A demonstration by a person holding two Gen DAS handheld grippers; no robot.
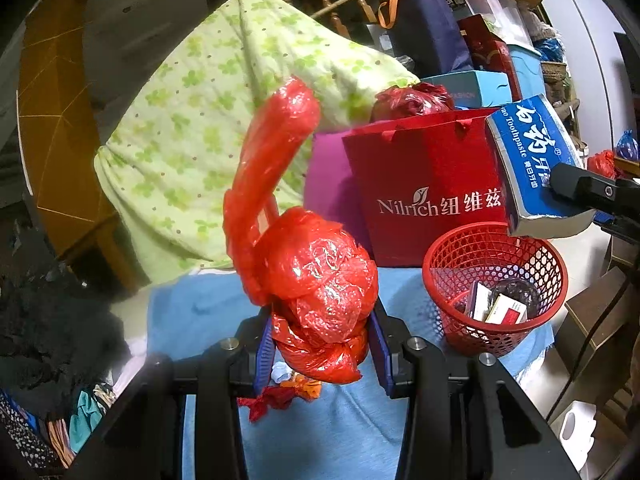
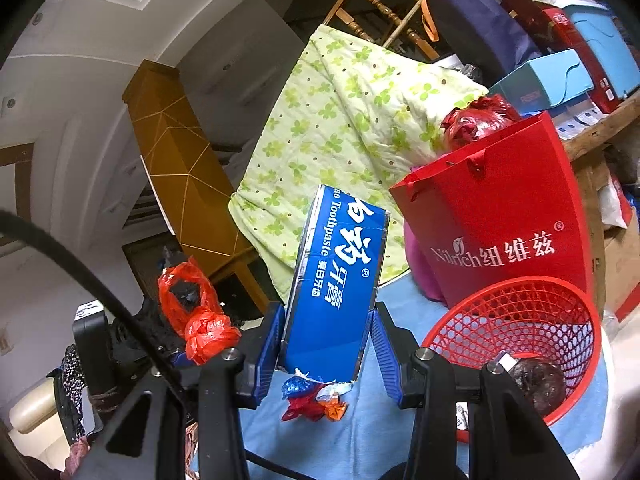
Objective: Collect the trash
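Right up against the lens, the left gripper is clamped on a knotted, crinkly red plastic bag, blue pads pressing it from both sides, a long loop handle curling up and over to the left. Just below it, small crumpled wrappers in red, orange and blue foil lie on the light blue cloth, not collected, tucked right under the grippers. Moving right, a tall red paper gift bag with white lettering stands at the back, and in front of it sits the round red plastic mesh basket, with a few small cartons and something dark at the bottom, so some rubbish looks to be in. Above the basket's far rim in the left view, the right gripper holds a blue cardboard toothpaste box with a torn lower end, squeezed between its blue pads and tilted; from its own camera the basket sits just to the right and lower. My read: the job is partway through, with both grippers loaded and poised near the basket. What is left, by the look of it, is dropping the box and the bag in, then coming back for those loose wrappers on the cloth.
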